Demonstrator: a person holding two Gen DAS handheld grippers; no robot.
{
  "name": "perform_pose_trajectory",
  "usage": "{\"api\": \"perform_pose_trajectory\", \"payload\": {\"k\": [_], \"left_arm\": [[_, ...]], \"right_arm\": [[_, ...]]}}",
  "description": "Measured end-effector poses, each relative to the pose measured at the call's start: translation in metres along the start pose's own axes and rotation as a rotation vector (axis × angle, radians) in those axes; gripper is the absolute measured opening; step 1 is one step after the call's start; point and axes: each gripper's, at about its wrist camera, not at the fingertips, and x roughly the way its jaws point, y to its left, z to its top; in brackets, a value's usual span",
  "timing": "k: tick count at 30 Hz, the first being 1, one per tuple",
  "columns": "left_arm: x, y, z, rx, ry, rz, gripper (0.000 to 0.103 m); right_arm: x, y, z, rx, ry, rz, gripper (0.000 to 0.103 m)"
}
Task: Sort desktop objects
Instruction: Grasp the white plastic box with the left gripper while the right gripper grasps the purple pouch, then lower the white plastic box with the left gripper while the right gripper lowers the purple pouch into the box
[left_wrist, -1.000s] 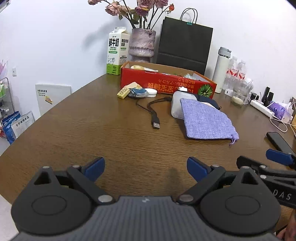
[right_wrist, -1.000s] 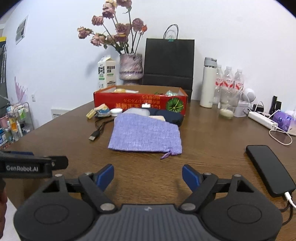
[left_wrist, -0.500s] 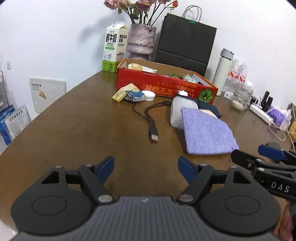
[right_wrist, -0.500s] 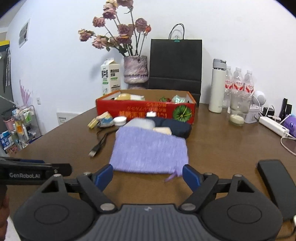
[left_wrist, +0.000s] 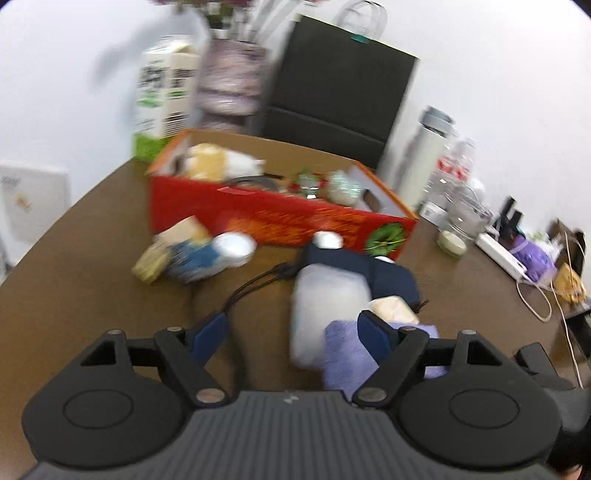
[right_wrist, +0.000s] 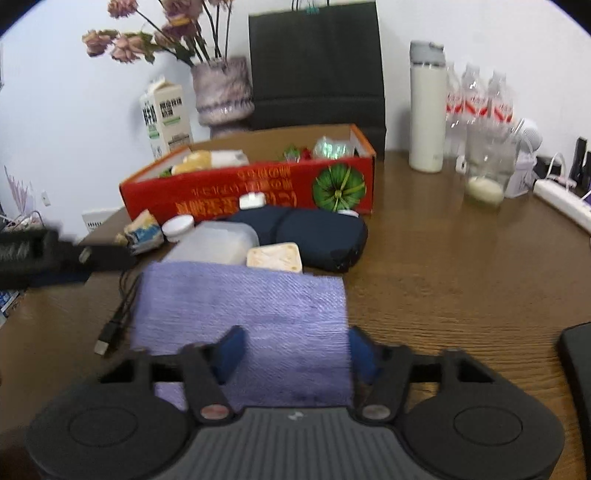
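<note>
A red cardboard box (left_wrist: 280, 218) (right_wrist: 251, 192) holding several items stands at the back of the brown table (right_wrist: 461, 273). In front of it lie a purple cloth pouch (right_wrist: 243, 317) (left_wrist: 351, 358), a frosted plastic case (left_wrist: 325, 299) (right_wrist: 218, 243), a dark blue pouch (right_wrist: 314, 232) (left_wrist: 388, 280), a beige block (right_wrist: 275, 256), a black USB cable (left_wrist: 236, 299) (right_wrist: 110, 328), a white lid (left_wrist: 236, 245) and small packets (left_wrist: 173, 251). My left gripper (left_wrist: 293, 332) is open above the cable and case. My right gripper (right_wrist: 295, 349) is open over the purple pouch.
A milk carton (right_wrist: 166, 118), a vase of flowers (right_wrist: 221, 92) and a black paper bag (right_wrist: 317, 66) stand behind the box. A white flask (right_wrist: 426, 107), water bottles (right_wrist: 476, 99), a glass jar (right_wrist: 485, 166) and a power strip (right_wrist: 565, 203) are at the right. A black phone (right_wrist: 578, 358) lies near right.
Both grippers have moved forward toward the objects. The right gripper now reaches over the purple pouch; the left one is over the cable and plastic case. Both stay open.
</note>
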Motion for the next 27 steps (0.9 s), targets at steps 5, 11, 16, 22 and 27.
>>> {"api": "perform_pose_trajectory", "payload": {"k": [5,11,16,22,27], "left_arm": [[0.038,-0.025,0.009,0.066,0.057,-0.013,0.083],[0.063,-0.046,0.003,0.13,0.108,-0.019,0.083],[0.061,-0.04,-0.001,0.079,0.085,-0.053,0.066],[0.054,-0.039,-0.006,0.07,0.082,-0.05,0.071],[0.051,-0.044,-0.012,0.126,0.122,-0.013,0.067]], "right_arm": [[-0.01,0.001,-0.008,-0.122,-0.004,-0.057,0.008],[-0.039,-0.02,-0.017,-0.178,0.006,-0.155,0.004],[-0.055,-0.033,-0.006,-0.096,-0.06,-0.171,0.064],[-0.024,-0.02,-0.004,-0.091,-0.022,-0.128,0.086],[-0.011,-0.022,-0.008,-0.051,0.028,-0.119,0.08]]}}
